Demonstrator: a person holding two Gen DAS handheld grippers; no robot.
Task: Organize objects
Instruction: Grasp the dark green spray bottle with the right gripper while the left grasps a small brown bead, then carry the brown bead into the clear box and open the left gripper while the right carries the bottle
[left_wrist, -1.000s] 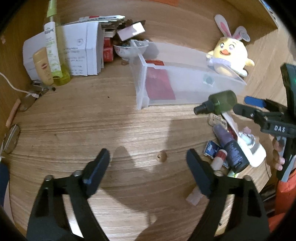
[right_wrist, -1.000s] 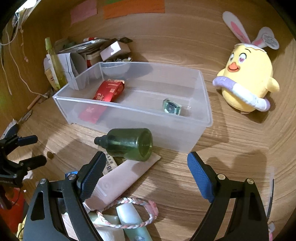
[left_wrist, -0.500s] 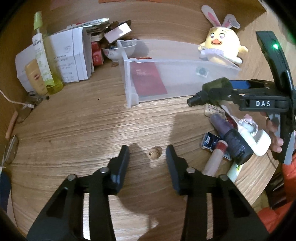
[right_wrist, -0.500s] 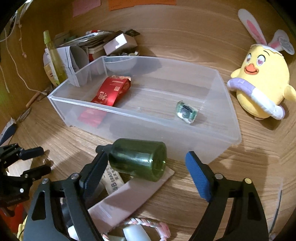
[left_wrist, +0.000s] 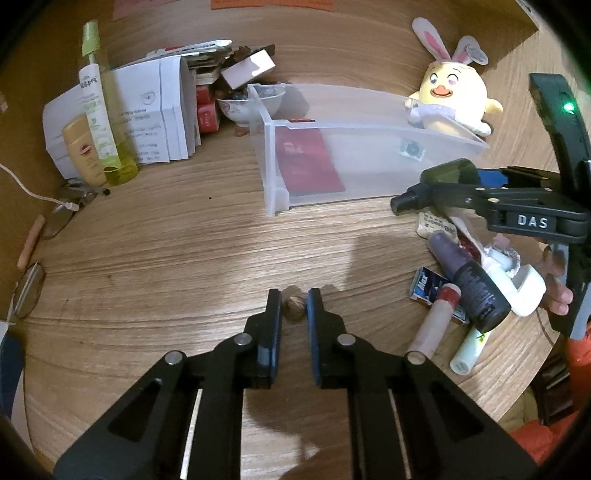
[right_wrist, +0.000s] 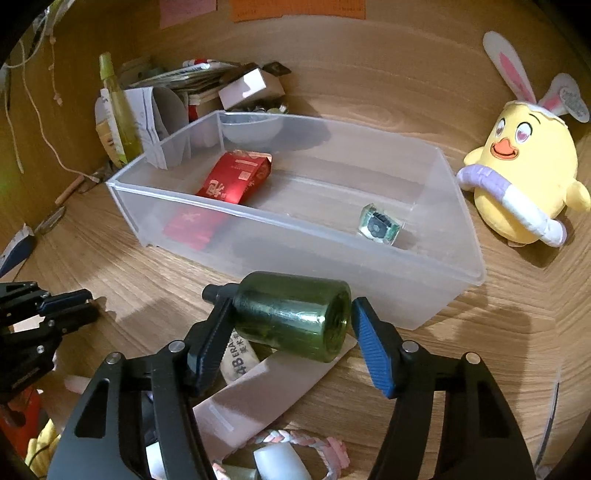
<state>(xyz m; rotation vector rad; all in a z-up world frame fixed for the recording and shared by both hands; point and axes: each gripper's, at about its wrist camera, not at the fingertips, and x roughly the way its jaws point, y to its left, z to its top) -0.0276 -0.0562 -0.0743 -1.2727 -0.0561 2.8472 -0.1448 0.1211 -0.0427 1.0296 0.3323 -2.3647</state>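
Left tool (left_wrist: 294, 297) clamped on brown nut (left_wrist: 294, 307) | right tool (right_wrist: 290, 315) closing around green bottle (right_wrist: 295, 319)

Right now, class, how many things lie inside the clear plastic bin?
2: a red packet at the left end of the bin, and a small clear cube toward the right. The frosted near wall may hide more.

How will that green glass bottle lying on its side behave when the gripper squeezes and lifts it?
The green bottle looks like smooth, glossy glass, so it may slip between the closing right gripper jaws. Round and lying sideways, it would probably roll if nudged. Thick-walled glass is likely heavy for its size and breakable if dropped.
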